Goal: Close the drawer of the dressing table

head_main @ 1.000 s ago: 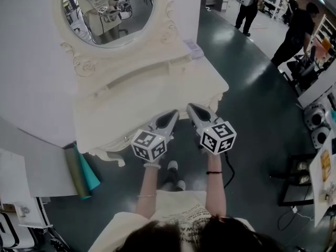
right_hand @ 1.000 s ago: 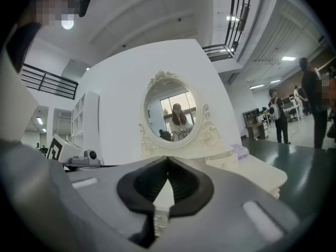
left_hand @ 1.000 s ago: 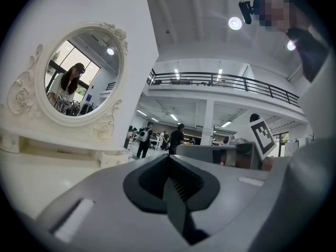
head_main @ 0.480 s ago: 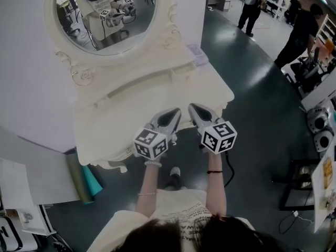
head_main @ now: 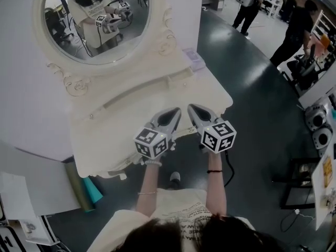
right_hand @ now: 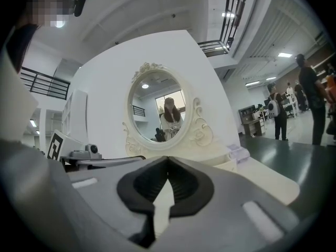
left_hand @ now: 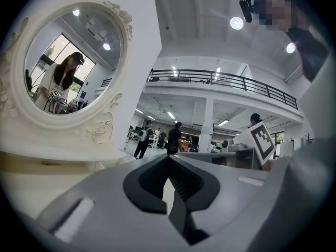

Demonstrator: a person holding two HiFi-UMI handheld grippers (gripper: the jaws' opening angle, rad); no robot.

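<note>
**Both grippers shut and empty, noses at the table's front edge**

Head view: the cream dressing table [head_main: 121, 130] stands against a white wall, with an oval mirror [head_main: 94, 20] on its back. The left gripper [head_main: 174, 112] and right gripper [head_main: 192, 108] are side by side, close but apart. Both point at the table, noses over its front edge. The drawer [head_main: 182, 132] is in the table's front, under the top, right below the two noses. Only a thin cream strip of it shows beside the right gripper's marker cube [head_main: 218, 136], so I can't tell if it's fully home. A small pale box [head_main: 193, 56] sits at the tabletop's right rear. Green and teal rolls [head_main: 84, 185] are by the table's left foot on the dark floor [head_main: 252, 119]. People [head_main: 291, 30] stand well off, top right.

Left gripper view: the jaws meet at the tips with nothing clamped. Cream tabletop shows through the slot behind the tips. The mirror is up left, reflecting the person with both grippers. The right gripper's marker cube is at right, and there are people far back in the hall.

Right gripper view: the jaws are together here too, nothing between them, with the same cream surface through the slot. The mirror is ahead, just left of centre. The small box is to its right on the tabletop. The left gripper is at the left edge, and people are at far right.
</note>
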